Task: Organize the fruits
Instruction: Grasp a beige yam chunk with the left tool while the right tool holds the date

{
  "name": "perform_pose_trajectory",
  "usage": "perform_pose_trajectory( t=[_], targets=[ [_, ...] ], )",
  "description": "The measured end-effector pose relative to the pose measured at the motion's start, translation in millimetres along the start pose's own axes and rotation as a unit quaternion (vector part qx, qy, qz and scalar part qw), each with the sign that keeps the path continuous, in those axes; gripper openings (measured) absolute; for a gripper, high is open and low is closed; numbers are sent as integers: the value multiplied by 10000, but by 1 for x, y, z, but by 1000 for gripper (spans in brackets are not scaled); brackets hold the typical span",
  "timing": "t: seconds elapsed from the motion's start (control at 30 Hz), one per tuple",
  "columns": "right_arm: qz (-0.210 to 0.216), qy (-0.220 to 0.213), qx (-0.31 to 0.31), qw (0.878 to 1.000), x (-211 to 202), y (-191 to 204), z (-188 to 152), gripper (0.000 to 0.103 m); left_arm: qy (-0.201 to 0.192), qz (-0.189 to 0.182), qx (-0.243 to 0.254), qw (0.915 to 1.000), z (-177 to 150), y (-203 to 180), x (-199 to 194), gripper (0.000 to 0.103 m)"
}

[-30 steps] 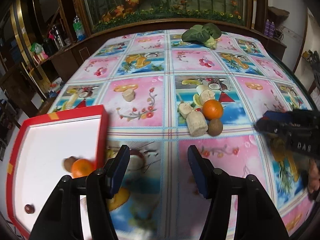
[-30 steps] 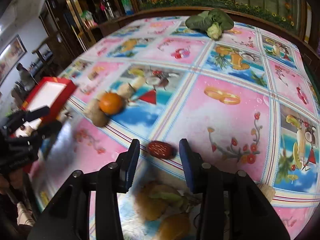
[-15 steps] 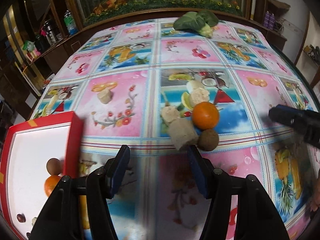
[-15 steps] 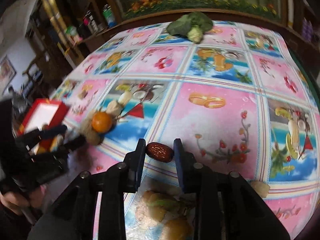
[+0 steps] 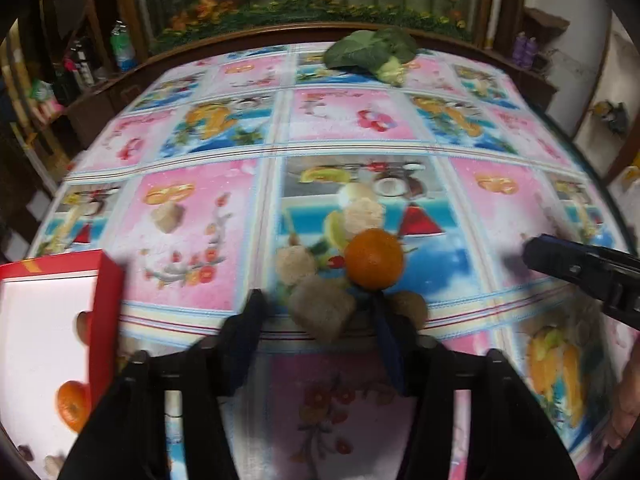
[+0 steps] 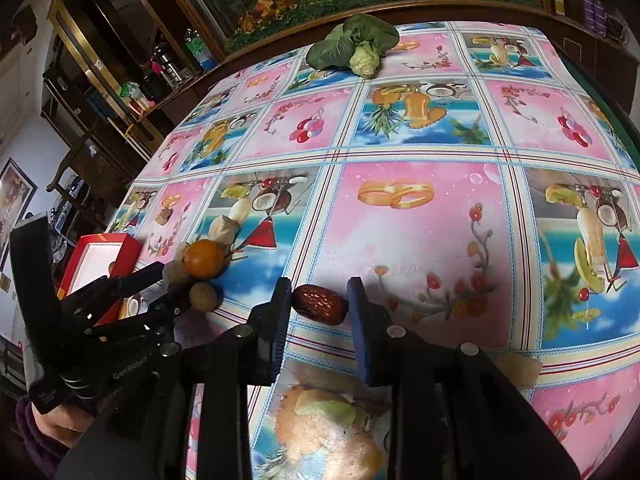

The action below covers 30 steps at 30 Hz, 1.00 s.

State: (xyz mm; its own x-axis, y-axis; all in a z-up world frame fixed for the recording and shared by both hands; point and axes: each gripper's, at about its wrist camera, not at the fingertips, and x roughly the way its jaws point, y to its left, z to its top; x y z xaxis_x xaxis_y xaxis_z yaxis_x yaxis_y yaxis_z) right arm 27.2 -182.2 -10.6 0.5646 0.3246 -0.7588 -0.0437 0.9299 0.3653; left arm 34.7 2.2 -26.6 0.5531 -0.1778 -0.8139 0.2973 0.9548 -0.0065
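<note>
A pile of fruit lies mid-table: an orange point(image 5: 374, 258), a brown kiwi-like fruit point(image 5: 410, 306) and rough beige chunks. My left gripper point(image 5: 316, 320) straddles the nearest beige chunk point(image 5: 320, 312). Its jaws are closing, with small gaps still showing on both sides of the chunk. In the right wrist view my right gripper point(image 6: 319, 300) is shut on a dark red date point(image 6: 320, 304) that rests on the tablecloth. The left gripper point(image 6: 168, 284) shows there beside the orange point(image 6: 203, 258). A red box point(image 5: 108, 300) at the left holds another orange point(image 5: 72, 404) and a brown fruit point(image 5: 82, 324).
A leafy green vegetable point(image 5: 376, 54) lies at the table's far edge. A lone beige chunk point(image 5: 170, 216) sits left of the pile. Dark cabinets with bottles point(image 6: 196, 52) stand beyond the table at the left. A hand in a purple sleeve point(image 6: 44, 432) holds the left gripper.
My left gripper came up to the fruit pile, and its jaws narrowed around the beige chunk. The right jaws closed onto the date and the view rolled.
</note>
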Motion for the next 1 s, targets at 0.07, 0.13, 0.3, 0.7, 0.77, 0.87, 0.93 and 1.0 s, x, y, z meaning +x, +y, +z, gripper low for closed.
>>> perform_pose_trajectory(
  t=[0.07,0.13,0.3,0.7,0.77,0.87,0.93,1.0],
  targets=[
    [-5,-18,4,10000,0,0,0,30,-24,-31,36,10000,0,-2,0,36],
    [33,-36,-11,10000,0,0,0,30,-62,-96,86,9999,0,-5,0,31],
    [19,-87,-30,10000,-1,1,0,30,-113,-117,34,9999,-1,-4,-2,30],
    [5,-225,72,9997,-5,-4,1,30,-572,-15,-27,9984,-32,4,-66,30],
    [2,-281,86,9996,-7,-4,2,30,-644,14,-25,9979,-39,5,-76,30],
    [0,-399,74,9992,-10,-5,3,30,-713,19,-60,9974,-51,11,-88,30],
    [21,-505,69,9987,-12,-4,4,30,-733,13,-116,9972,-59,15,-94,30],
    [29,-643,38,9979,-15,-3,4,30,-760,19,-158,9970,-67,19,-100,30]
  ],
)
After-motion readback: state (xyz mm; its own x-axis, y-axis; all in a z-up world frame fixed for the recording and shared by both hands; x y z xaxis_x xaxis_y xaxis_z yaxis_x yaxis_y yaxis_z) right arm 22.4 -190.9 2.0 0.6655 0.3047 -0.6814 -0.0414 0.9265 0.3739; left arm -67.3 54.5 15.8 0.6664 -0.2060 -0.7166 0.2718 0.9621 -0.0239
